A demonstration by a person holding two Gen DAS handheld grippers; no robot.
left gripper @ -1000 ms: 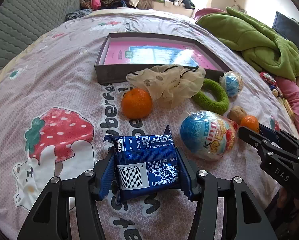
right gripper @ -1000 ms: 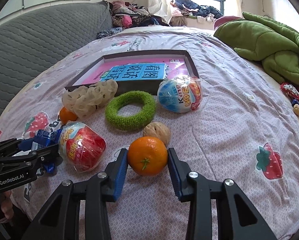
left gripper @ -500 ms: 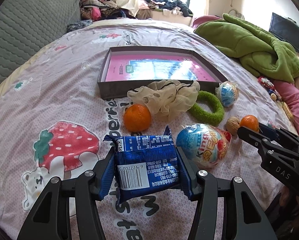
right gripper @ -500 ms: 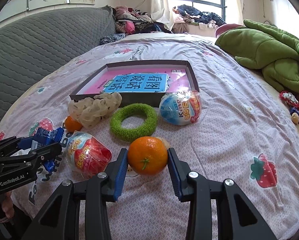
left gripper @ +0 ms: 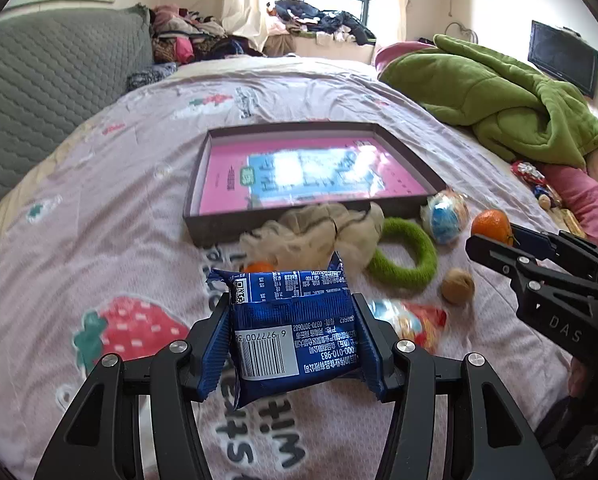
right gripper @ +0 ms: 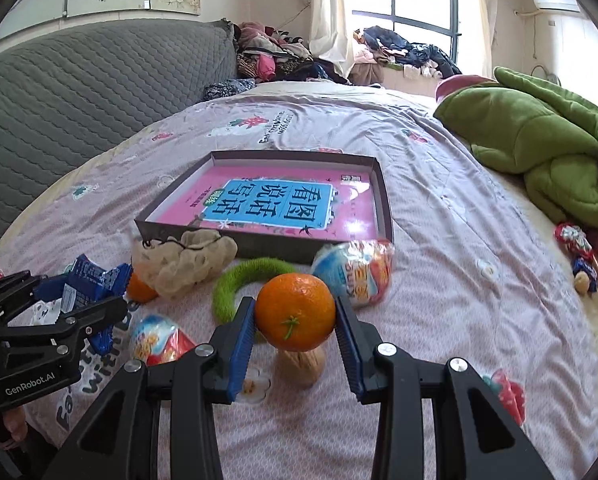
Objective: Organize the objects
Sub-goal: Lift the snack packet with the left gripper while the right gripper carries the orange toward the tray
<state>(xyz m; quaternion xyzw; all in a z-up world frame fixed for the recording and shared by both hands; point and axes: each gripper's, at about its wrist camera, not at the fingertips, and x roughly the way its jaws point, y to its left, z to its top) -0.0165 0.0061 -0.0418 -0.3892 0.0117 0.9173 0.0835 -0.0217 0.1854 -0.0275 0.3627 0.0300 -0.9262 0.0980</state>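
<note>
My left gripper (left gripper: 293, 334) is shut on a blue snack packet (left gripper: 295, 328) and holds it above the bedspread. My right gripper (right gripper: 295, 320) is shut on an orange (right gripper: 295, 312), lifted clear of the walnut (right gripper: 302, 362) below it. The shallow dark box (left gripper: 219, 228) (right gripper: 259, 244) with a pink and blue book inside lies farther back on the bed. In front of it lie a cream scrunchie (left gripper: 319, 232) (right gripper: 183, 260), a green ring (left gripper: 407, 258) (right gripper: 239, 280), a second orange (right gripper: 139, 289) and two foil-wrapped eggs (right gripper: 355, 270) (right gripper: 159, 340).
A green blanket (left gripper: 499, 96) (right gripper: 547, 148) is heaped at the right of the bed. A grey quilted headboard (right gripper: 79, 92) runs along the left. Small sweets (right gripper: 579, 252) lie at the right edge. Clothes (left gripper: 323, 24) are piled under the window.
Both grippers have risen with their loads. The orange has left the bedspread and the walnut now shows beneath it. The packet hangs higher over the bed.
</note>
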